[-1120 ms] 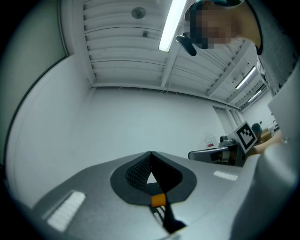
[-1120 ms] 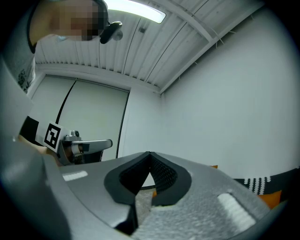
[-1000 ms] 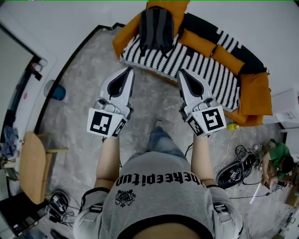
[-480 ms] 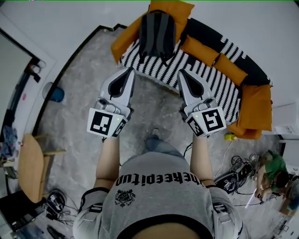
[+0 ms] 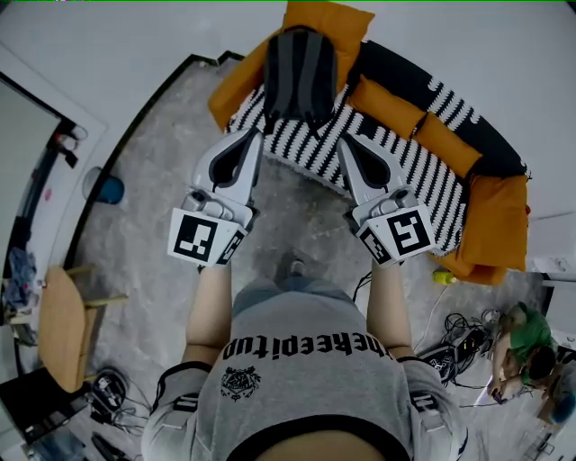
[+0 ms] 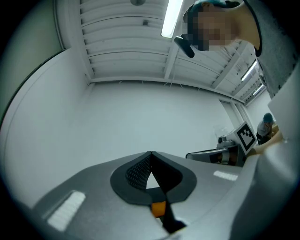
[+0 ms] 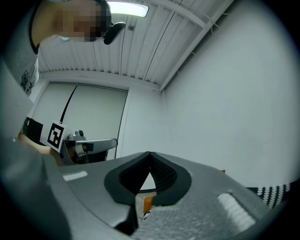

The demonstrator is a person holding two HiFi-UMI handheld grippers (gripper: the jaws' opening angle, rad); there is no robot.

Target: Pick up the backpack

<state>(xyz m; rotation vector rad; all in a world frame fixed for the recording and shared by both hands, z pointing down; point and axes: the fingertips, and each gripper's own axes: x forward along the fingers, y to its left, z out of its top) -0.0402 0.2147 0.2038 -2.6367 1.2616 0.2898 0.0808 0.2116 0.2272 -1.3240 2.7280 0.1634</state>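
The dark grey, padded backpack [image 5: 301, 76] stood upright on the black-and-white striped sofa [image 5: 396, 149], against an orange cushion [image 5: 328, 18]. Left gripper [image 5: 254, 137] and right gripper [image 5: 346, 141] pointed toward it — tapered grey jaws pressed together, holding nothing.

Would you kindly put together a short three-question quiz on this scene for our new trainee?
1. Multiple choice: the backpack rests on A) the floor, B) the striped sofa, C) the wooden chair.
2. True or false: the left gripper is holding the backpack.
3. Fill in the blank: the jaws of the right gripper are ____ (open or shut), with nothing between them.

Key: 1 B; 2 false, it is short of the backpack and empty; 3 shut.
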